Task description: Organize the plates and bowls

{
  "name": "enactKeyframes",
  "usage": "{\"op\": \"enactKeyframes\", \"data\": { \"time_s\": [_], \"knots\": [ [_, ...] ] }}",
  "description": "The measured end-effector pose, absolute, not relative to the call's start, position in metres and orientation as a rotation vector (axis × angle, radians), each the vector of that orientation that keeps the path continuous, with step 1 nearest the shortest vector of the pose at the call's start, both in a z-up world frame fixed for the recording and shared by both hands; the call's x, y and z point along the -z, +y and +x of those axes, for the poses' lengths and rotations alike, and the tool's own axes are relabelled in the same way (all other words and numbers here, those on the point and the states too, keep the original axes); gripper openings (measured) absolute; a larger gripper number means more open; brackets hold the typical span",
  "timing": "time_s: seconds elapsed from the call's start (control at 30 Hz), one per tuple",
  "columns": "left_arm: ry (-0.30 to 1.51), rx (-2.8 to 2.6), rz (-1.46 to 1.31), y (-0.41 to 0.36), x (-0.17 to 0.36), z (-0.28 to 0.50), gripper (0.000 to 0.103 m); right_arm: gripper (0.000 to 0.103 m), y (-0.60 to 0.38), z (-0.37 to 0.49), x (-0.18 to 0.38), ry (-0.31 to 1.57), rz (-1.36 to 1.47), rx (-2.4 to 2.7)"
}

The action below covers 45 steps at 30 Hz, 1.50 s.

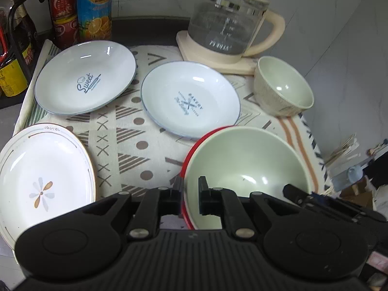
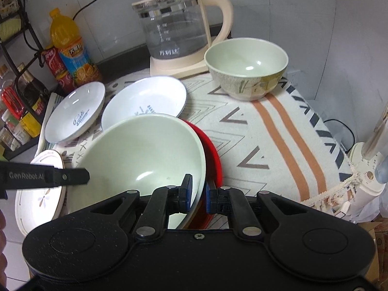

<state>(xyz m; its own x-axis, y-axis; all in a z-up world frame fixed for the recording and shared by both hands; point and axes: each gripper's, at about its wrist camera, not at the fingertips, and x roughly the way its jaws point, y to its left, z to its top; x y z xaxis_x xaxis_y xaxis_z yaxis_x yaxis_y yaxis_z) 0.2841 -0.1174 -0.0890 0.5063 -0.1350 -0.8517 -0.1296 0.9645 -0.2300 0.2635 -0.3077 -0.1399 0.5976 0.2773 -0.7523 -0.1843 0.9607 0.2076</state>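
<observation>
A large pale green bowl (image 1: 245, 165) sits nested in a red bowl (image 1: 188, 160) at the near right of the patterned cloth. My left gripper (image 1: 190, 194) is shut on the left rims of both. My right gripper (image 2: 197, 195) is shut on the green bowl's (image 2: 145, 150) right rim, with the red bowl (image 2: 213, 157) beside it. A small green bowl (image 1: 283, 87) (image 2: 247, 70) stands at the far right. Two white plates with blue print, "Sweet" (image 1: 84, 77) (image 2: 77, 111) and "Bakery" (image 1: 190, 99) (image 2: 145, 99), lie in the middle. A flower plate (image 1: 43, 174) (image 2: 41, 191) lies near left.
A glass kettle on a cream base (image 1: 225, 24) (image 2: 179, 31) stands at the back. Juice bottle (image 1: 94, 7) (image 2: 70, 48), red cans (image 1: 63, 9) and sauce bottles (image 1: 14, 55) stand at the back left. The cloth's right edge (image 2: 339, 160) drops off beside a white appliance (image 2: 368, 172).
</observation>
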Motion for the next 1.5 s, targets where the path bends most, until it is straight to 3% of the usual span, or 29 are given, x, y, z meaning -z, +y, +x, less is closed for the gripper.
{"op": "enactKeyframes", "data": {
  "time_s": [0.23, 0.43, 0.6, 0.77, 0.87, 1.5],
  "knots": [
    [1.014, 0.0, -0.277, -0.114, 0.073, 0.278, 0.012, 0.013, -0.311, 0.268, 0.138, 0.909, 0.14, -0.273],
    [1.001, -0.013, -0.272, -0.112, 0.07, 0.28, 0.018, 0.033, -0.316, 0.258, 0.124, 0.857, 0.166, -0.285],
    [0.99, -0.012, -0.26, -0.118, 0.065, 0.284, 0.035, 0.036, -0.328, 0.255, 0.113, 0.822, 0.196, -0.281],
    [0.964, -0.003, -0.24, -0.13, 0.059, 0.293, 0.059, 0.043, -0.341, 0.256, 0.106, 0.79, 0.228, -0.267],
    [0.958, 0.014, -0.23, -0.139, 0.057, 0.302, 0.065, 0.045, -0.345, 0.26, 0.103, 0.775, 0.235, -0.261],
    [0.944, 0.121, -0.211, -0.188, 0.069, 0.416, 0.067, 0.049, -0.387, 0.35, 0.106, 0.748, 0.298, -0.129]
  ]
}}
